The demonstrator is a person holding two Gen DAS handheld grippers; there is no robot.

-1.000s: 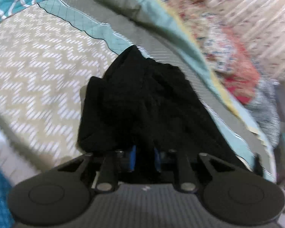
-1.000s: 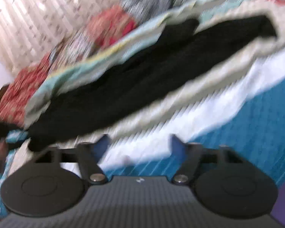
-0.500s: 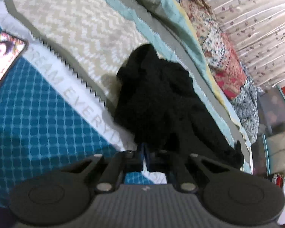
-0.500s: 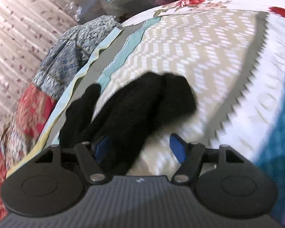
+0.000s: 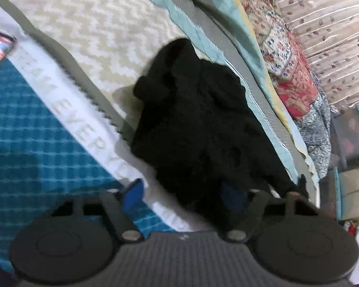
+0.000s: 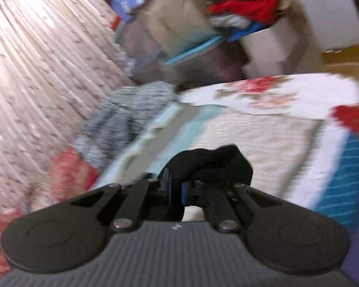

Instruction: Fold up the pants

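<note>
On the bed (image 5: 88,31), the black pants (image 5: 198,119) are bunched between the opening left gripper (image 5: 184,193), unpressed; an end (image 6: 213,162) is clamped by the right gripper (image 6: 176,189).

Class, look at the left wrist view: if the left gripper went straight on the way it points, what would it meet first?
Most likely the black pants, bunched on the bedspread directly ahead of the left gripper; its jaws are opening.

Grey capitals run along the white band (image 5: 83,129) of the bedspread (image 5: 31,143), up and left of the left gripper's fingers (image 5: 134,191): "EAM EVERY" reads clearly, the rest cut off or blurred. The right wrist view is too smeared to read anything.
</note>
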